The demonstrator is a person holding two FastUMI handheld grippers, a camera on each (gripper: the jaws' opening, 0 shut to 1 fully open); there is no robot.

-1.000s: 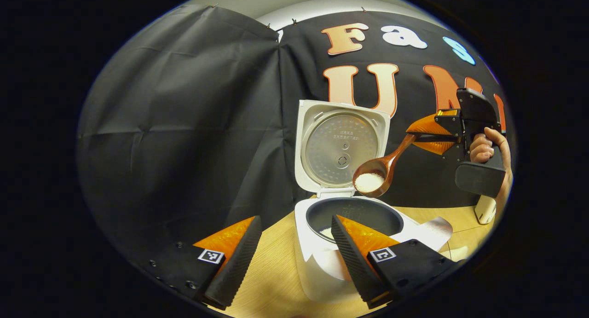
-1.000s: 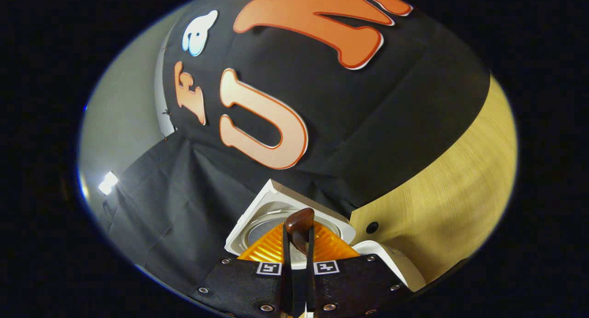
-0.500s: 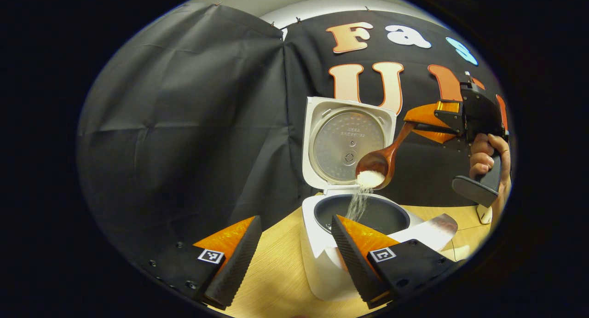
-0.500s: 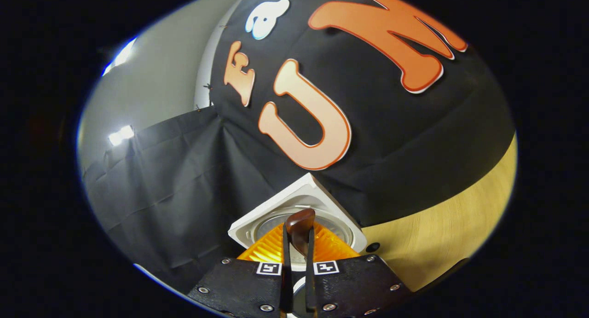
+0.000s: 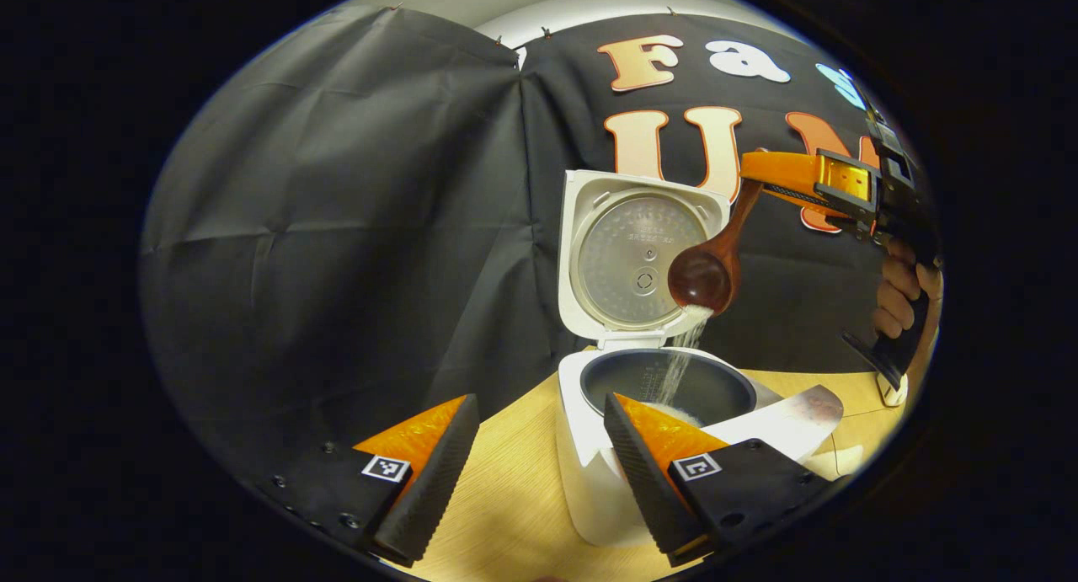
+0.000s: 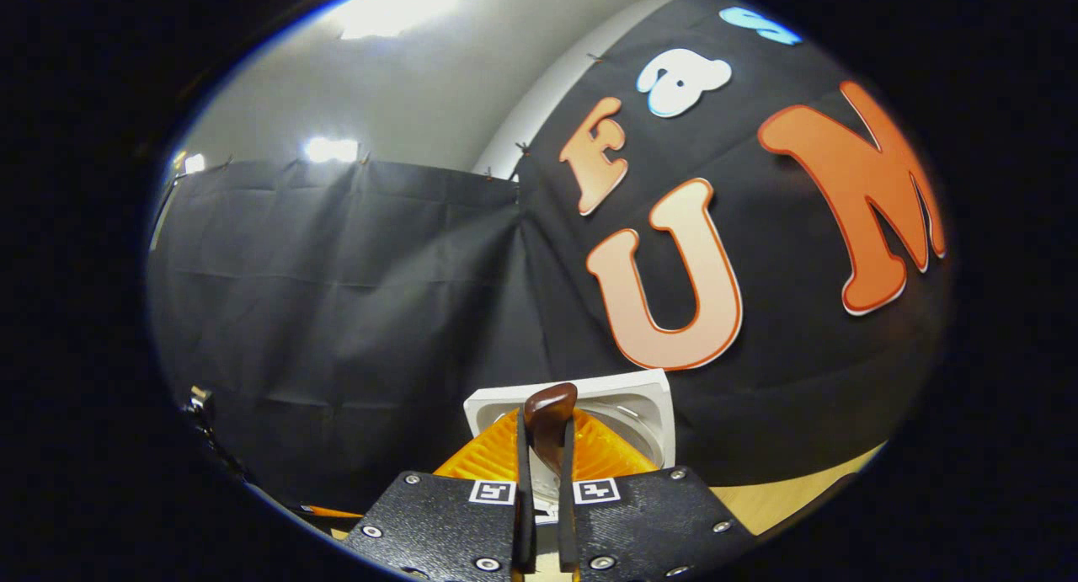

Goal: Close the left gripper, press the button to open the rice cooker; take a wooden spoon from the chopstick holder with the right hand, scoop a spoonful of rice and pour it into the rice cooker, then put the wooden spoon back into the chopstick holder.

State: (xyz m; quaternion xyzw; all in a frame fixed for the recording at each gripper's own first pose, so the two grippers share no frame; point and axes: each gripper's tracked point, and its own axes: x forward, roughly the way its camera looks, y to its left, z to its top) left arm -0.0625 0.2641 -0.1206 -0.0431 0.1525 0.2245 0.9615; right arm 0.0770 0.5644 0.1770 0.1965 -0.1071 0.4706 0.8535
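Wooden spoon [image 5: 712,262], clamped in right hand-held gripper [image 5: 762,178], tips rice into rice cooker [image 5: 589,413]; left hand-held gripper [image 5: 539,456] apart.

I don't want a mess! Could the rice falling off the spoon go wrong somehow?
Maybe. The rice stream falls from a wooden spoon held high above the rice cooker, so grains might bounce out of the pot. Also, the right claw pinches only the handle's end, so the spoon could twist.

Dim booth, ceiling glare, fisheye warp
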